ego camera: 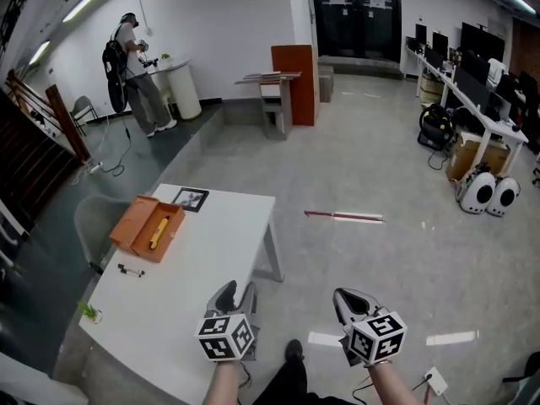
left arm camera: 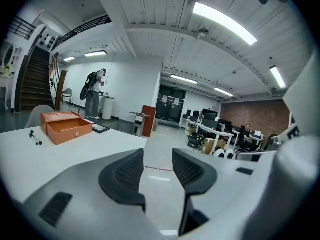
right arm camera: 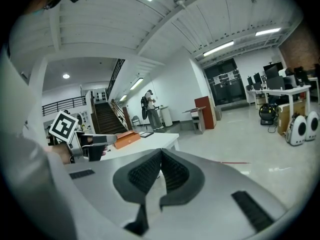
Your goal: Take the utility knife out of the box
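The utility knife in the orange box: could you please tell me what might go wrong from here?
1. The utility knife lies low inside the orange box, so the open left hand-held gripper may catch a wall instead of the knife.
2. The box sits right at the table edge, and a nudge could push it off.

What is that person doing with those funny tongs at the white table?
A person holds tongs in each hand by the near end of a white table. The left tongs are open and empty; the right tongs are shut on nothing. The yellow utility knife lies in the open orange box farther along the table, untouched.
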### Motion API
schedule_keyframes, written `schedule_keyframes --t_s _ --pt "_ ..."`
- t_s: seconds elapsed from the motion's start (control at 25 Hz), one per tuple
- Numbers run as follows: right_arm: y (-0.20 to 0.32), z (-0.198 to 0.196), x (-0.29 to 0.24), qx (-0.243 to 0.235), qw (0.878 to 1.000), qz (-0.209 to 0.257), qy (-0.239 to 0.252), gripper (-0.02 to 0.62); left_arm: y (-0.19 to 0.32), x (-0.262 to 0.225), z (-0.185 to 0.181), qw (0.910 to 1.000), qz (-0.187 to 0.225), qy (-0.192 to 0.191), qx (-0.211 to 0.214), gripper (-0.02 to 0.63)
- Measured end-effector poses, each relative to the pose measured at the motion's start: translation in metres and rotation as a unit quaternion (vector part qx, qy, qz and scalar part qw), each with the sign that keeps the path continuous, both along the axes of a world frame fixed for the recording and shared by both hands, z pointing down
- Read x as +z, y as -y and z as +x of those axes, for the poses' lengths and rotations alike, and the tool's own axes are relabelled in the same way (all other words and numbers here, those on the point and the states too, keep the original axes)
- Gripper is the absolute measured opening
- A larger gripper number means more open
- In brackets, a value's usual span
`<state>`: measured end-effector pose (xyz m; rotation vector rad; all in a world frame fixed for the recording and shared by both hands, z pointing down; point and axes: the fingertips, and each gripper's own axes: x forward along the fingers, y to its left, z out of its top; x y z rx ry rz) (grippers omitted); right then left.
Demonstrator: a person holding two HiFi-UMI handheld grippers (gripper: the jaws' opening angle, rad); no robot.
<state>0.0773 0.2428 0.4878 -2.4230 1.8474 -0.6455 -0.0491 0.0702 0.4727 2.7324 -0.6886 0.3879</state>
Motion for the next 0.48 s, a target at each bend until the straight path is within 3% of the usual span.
schedule_keyframes --t_s 0.48 --pt "0.127 0.069 0.005 -0.008 1.000 -0.021 0.010 0.000 0.126 0.001 0.070 1.0000 -0.004 0.004 -0.006 0.173"
